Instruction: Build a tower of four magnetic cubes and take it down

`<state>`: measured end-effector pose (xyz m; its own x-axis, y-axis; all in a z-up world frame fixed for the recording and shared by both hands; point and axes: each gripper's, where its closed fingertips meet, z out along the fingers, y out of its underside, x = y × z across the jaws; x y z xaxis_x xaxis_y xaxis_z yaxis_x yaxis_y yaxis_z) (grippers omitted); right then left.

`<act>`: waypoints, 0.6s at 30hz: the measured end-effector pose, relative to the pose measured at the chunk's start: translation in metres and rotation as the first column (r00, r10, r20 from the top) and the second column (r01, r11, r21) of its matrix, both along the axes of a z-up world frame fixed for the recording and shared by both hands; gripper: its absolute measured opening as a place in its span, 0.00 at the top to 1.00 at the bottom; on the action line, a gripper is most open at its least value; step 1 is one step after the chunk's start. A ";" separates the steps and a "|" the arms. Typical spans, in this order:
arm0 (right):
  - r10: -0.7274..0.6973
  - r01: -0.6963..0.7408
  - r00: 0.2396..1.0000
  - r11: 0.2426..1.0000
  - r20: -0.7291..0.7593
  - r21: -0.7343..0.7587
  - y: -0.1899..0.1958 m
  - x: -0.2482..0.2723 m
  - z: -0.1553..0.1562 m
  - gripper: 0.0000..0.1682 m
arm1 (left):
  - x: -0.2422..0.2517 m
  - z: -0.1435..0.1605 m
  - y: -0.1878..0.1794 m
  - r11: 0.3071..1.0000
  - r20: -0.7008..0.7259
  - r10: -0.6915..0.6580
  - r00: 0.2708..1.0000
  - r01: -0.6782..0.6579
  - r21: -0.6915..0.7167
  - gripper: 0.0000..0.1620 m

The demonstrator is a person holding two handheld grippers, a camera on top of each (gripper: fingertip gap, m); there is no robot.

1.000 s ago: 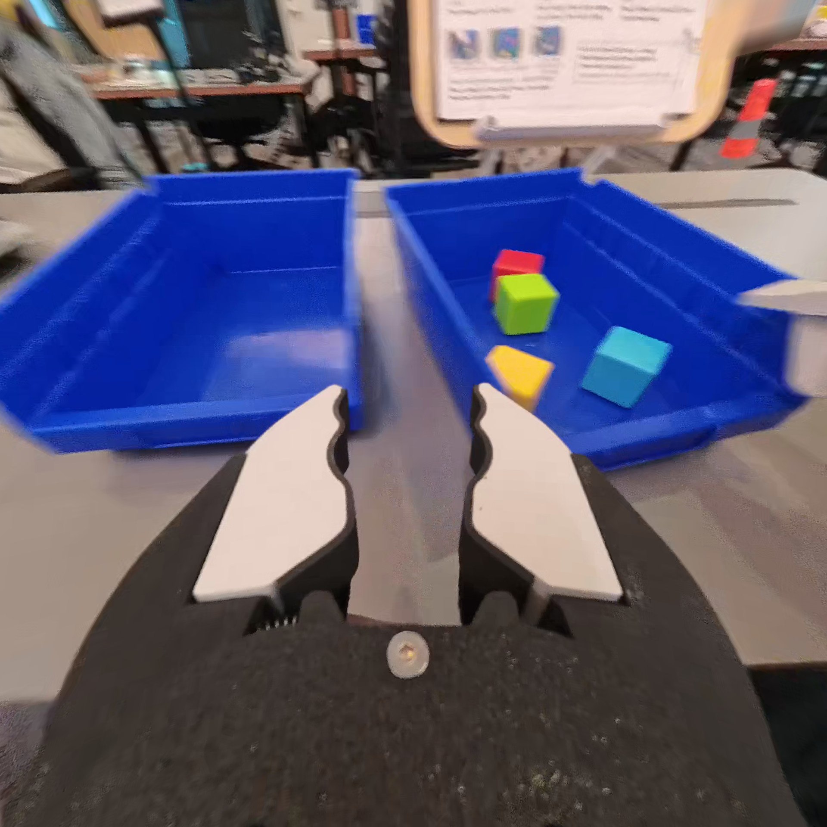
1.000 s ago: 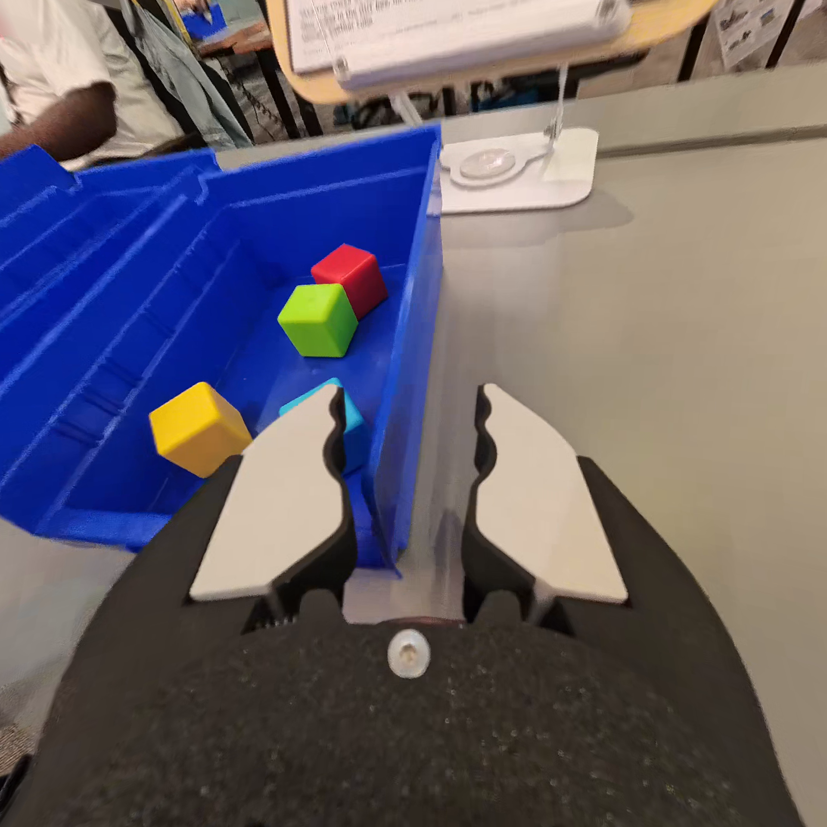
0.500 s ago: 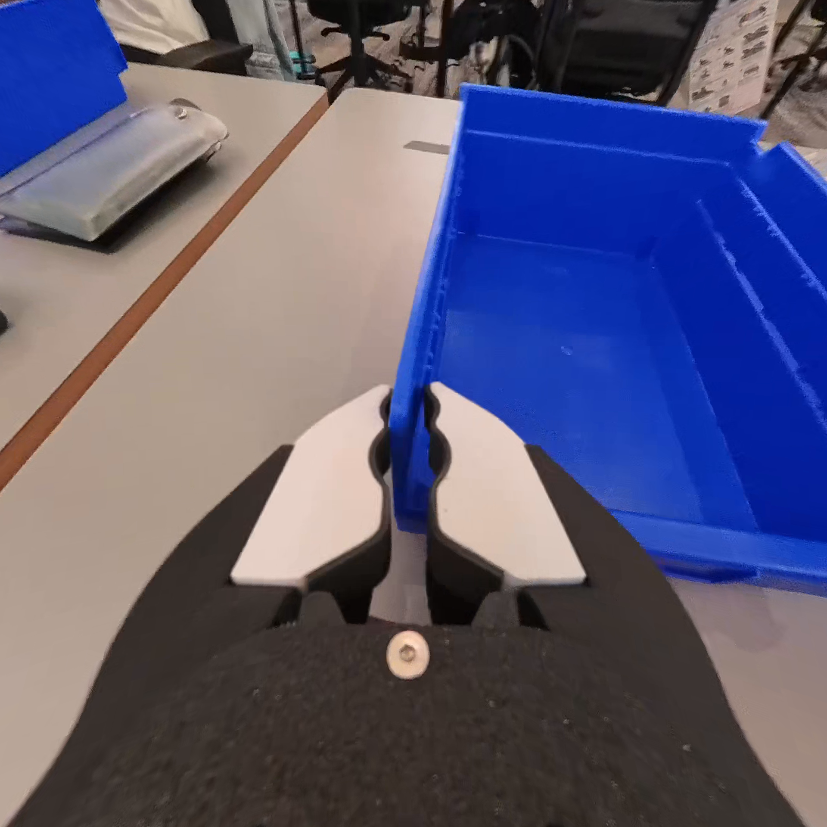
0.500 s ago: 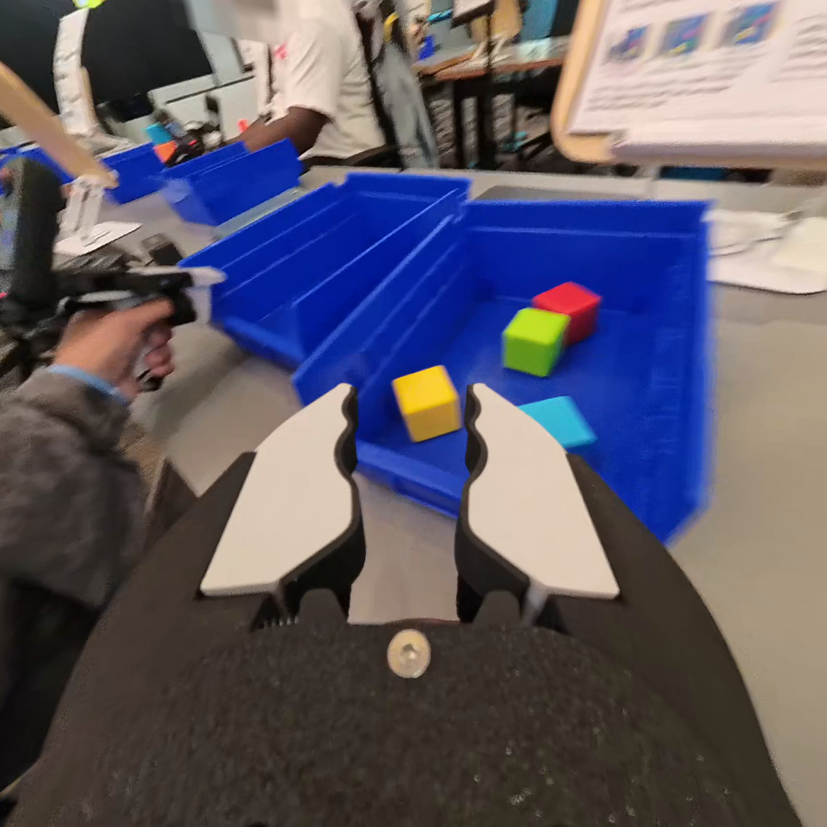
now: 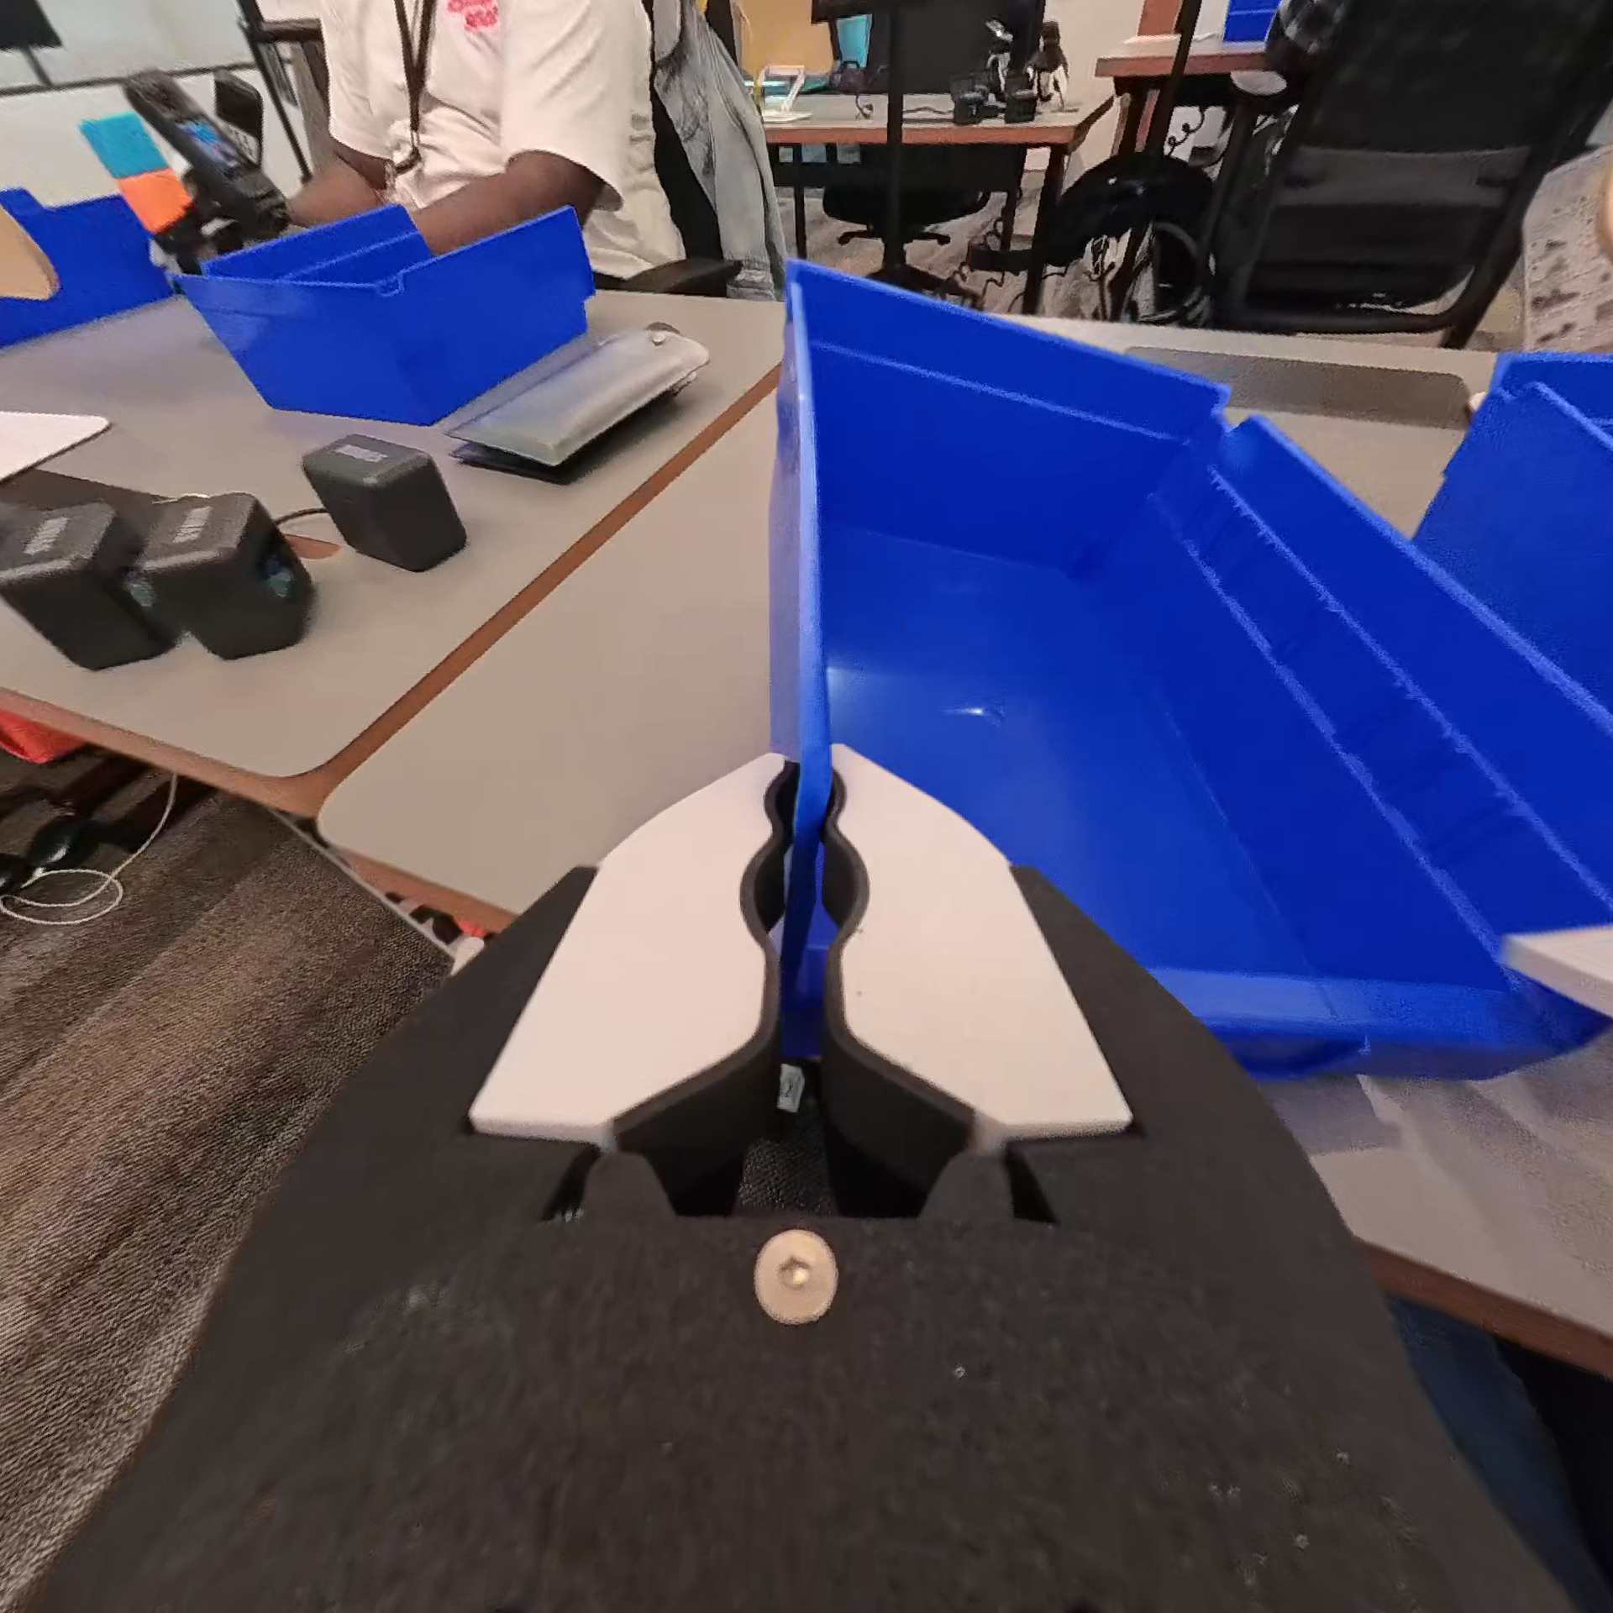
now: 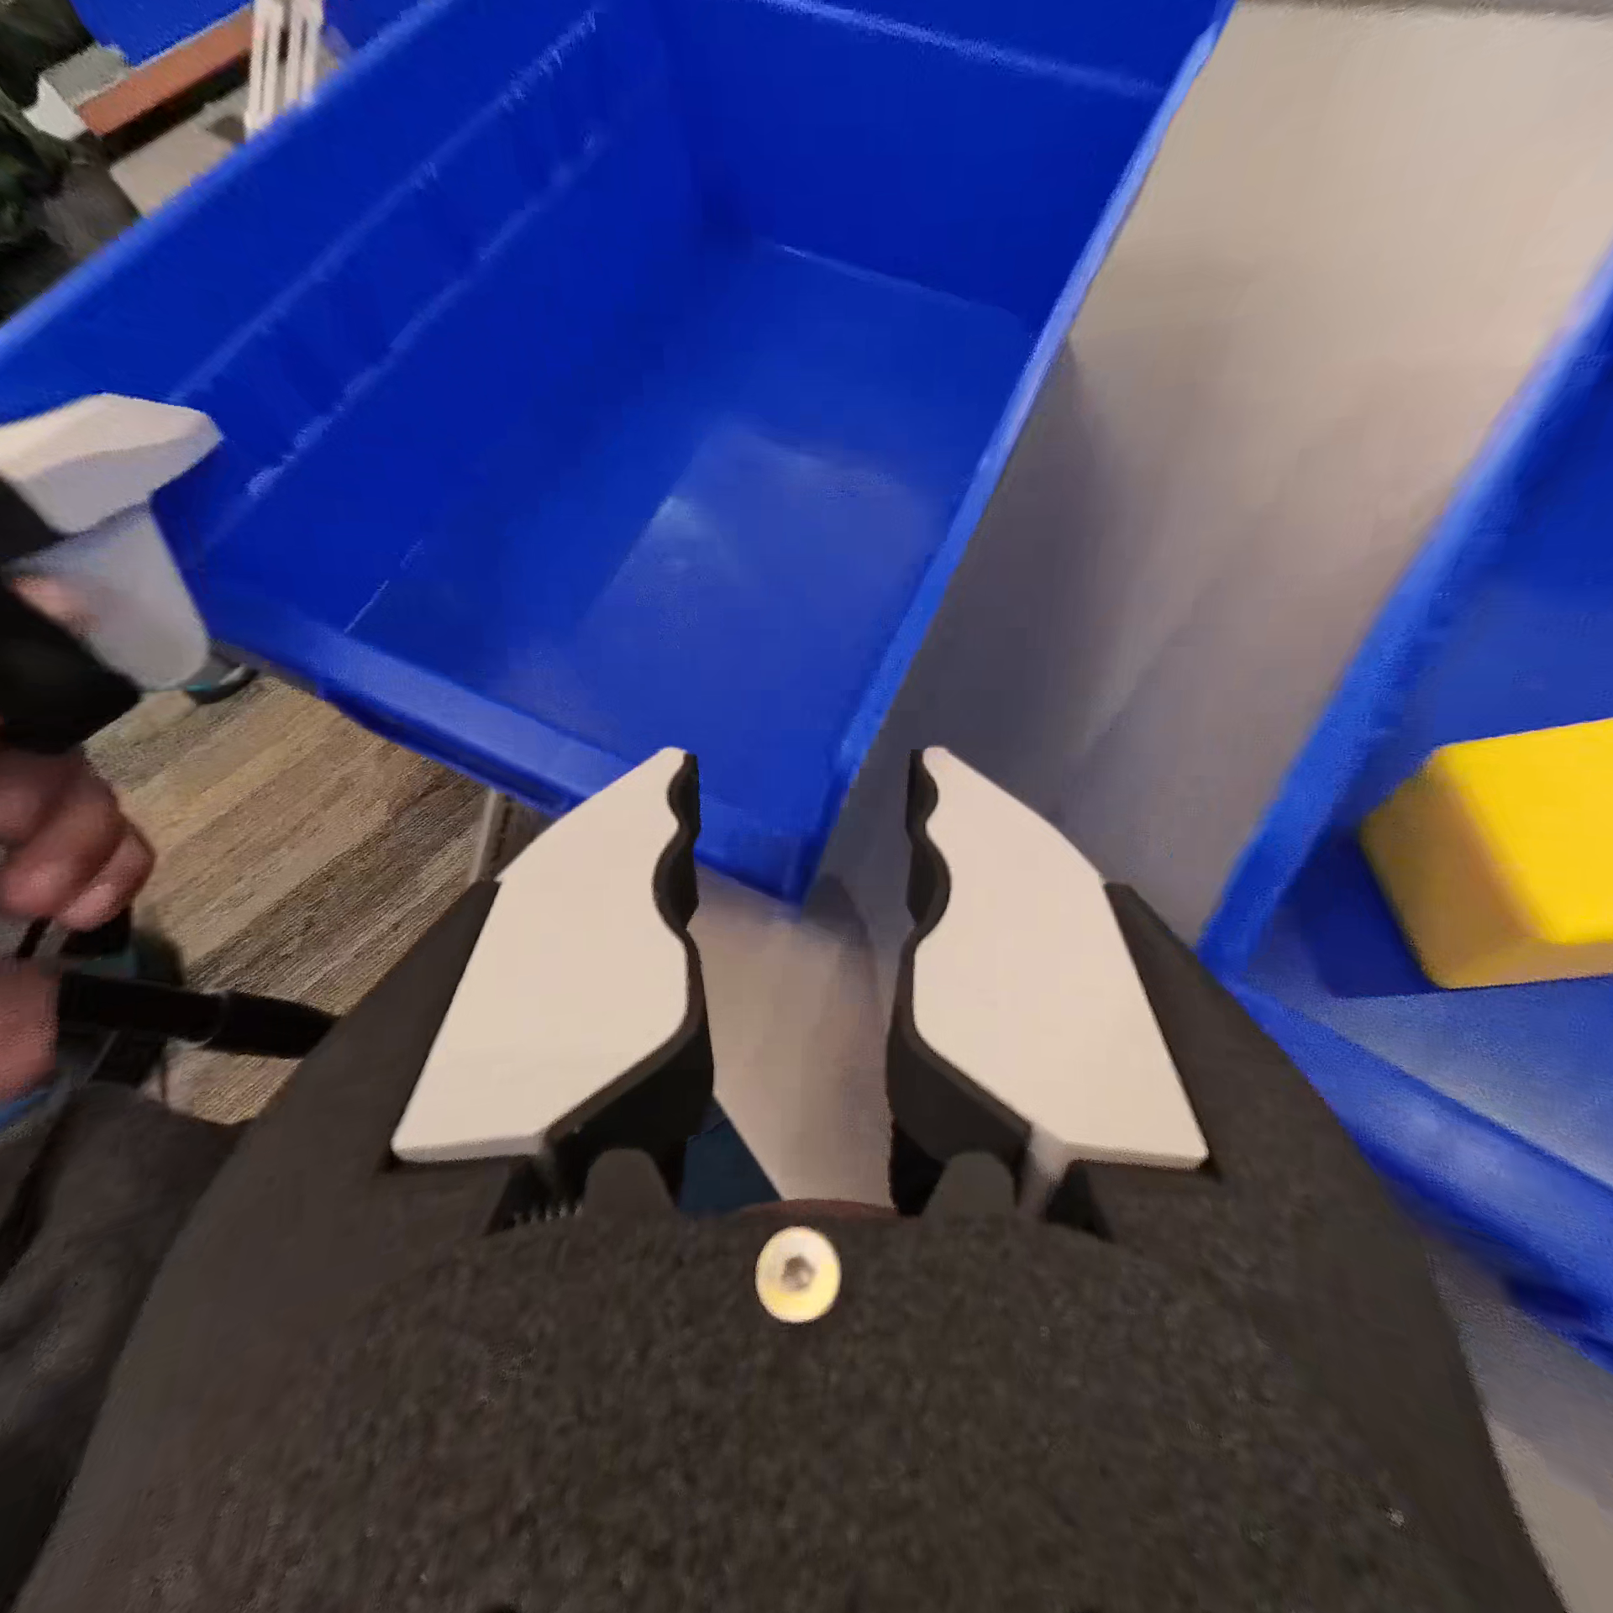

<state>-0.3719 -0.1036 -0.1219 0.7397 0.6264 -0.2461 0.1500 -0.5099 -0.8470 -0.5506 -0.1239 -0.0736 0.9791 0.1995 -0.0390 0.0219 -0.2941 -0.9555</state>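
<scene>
The right gripper hangs with jaws apart above the near corner of an empty blue bin. Right of the jaws, a yellow cube lies in a second blue bin.

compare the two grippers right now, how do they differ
The left gripper is shut on the side wall of the empty blue bin; the right gripper is open and holds nothing. The left grips the bin's outer wall; the right sits by its other near corner. Both have grey fingers.

We count two grippers, four blue bins, three black boxes, and one yellow cube.
</scene>
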 end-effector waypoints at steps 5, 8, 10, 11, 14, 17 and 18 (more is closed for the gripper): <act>-0.073 0.076 0.997 0.991 -0.037 0.112 0.001 0.006 0.020 0.96 | 0.017 0.024 -0.046 0.995 -0.015 0.022 1.000 -0.021 0.096 0.98; -0.120 0.137 0.989 0.959 -0.084 0.248 -0.002 0.020 0.064 0.97 | 0.033 0.058 -0.062 0.979 -0.051 0.041 0.998 -0.030 0.203 0.98; -0.157 0.192 0.979 0.921 -0.127 0.338 -0.002 0.043 0.101 0.97 | 0.053 0.087 -0.062 0.965 -0.084 0.020 0.996 0.003 0.264 0.98; -0.178 0.219 0.974 0.903 -0.143 0.369 -0.001 0.059 0.119 0.97 | 0.067 0.102 -0.059 0.957 -0.097 0.000 0.995 0.029 0.290 0.98; -0.279 0.331 0.943 0.834 -0.178 0.443 0.003 0.127 0.166 0.98 | 0.126 0.141 -0.041 0.924 -0.107 -0.107 0.989 0.138 0.357 0.98; -0.411 0.458 0.888 0.750 -0.205 0.477 0.004 0.218 0.198 0.98 | 0.208 0.164 -0.012 0.878 -0.100 -0.262 0.960 0.280 0.388 0.98; -0.465 0.505 0.860 0.719 -0.209 0.477 0.004 0.251 0.204 0.98 | 0.239 0.167 -0.003 0.862 -0.103 -0.315 0.943 0.330 0.385 0.98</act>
